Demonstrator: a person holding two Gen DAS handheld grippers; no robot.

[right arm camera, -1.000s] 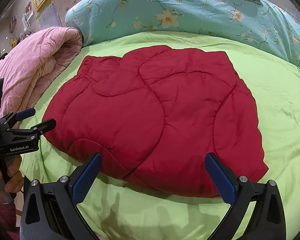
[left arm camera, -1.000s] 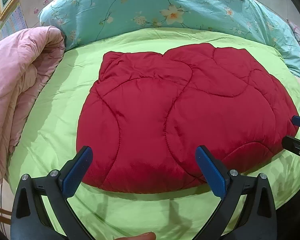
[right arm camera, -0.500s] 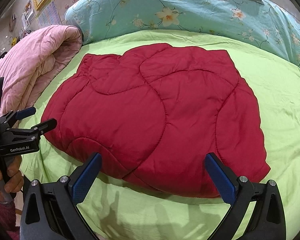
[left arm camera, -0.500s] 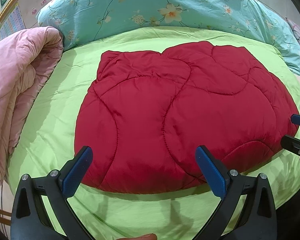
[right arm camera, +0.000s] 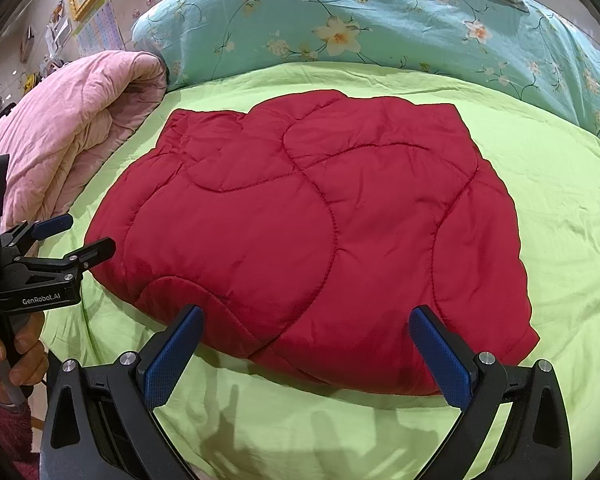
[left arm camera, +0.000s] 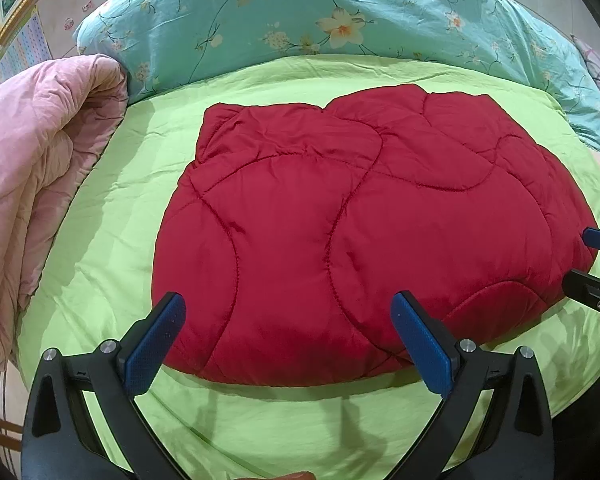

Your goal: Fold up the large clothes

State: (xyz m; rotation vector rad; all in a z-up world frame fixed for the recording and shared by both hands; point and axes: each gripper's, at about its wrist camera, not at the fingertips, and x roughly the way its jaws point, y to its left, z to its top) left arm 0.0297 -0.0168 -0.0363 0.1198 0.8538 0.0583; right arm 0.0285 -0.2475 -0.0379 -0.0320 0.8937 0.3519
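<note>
A red quilted jacket [left arm camera: 364, 236] lies flat on the green bed sheet [left arm camera: 112, 216], folded into a compact, puffy, rounded block. Curved stitch lines cross its smooth top. Its near edge bulges thickly, apparently several layers deep, and no sleeve shows loose in either view.

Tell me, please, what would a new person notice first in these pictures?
First, the red quilted garment, lying folded in the middle of the lime green bedsheet. Then the pink comforter bundled at the left edge and the floral teal duvet behind. Both the left gripper and right gripper hover open before the garment's near edge.
</note>
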